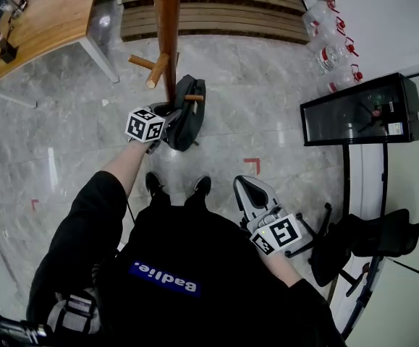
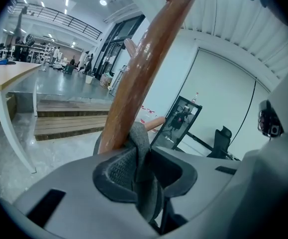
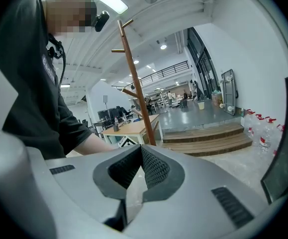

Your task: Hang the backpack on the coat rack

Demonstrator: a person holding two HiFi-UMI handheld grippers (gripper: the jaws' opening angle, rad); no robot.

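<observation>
We judge the backpack (image 1: 189, 125) to be soft and slumping, and perhaps weighty (its contents do not show), so the top loop is the sound place to take it. The left hand-held gripper (image 1: 164, 123) is clamped on a grey fabric strap (image 2: 143, 143) of it, close against the pole of the coat rack (image 1: 167, 27). The bag hangs low beside the pole, by a short peg (image 1: 193, 97). The right hand-held gripper (image 1: 248, 186) is well apart from it, jaws drawn together on nothing. We cannot tell whether the strap is over the peg: the left gripper view cuts off the bag itself, and in the head view the marker cube (image 1: 145, 125) hides the loop
</observation>
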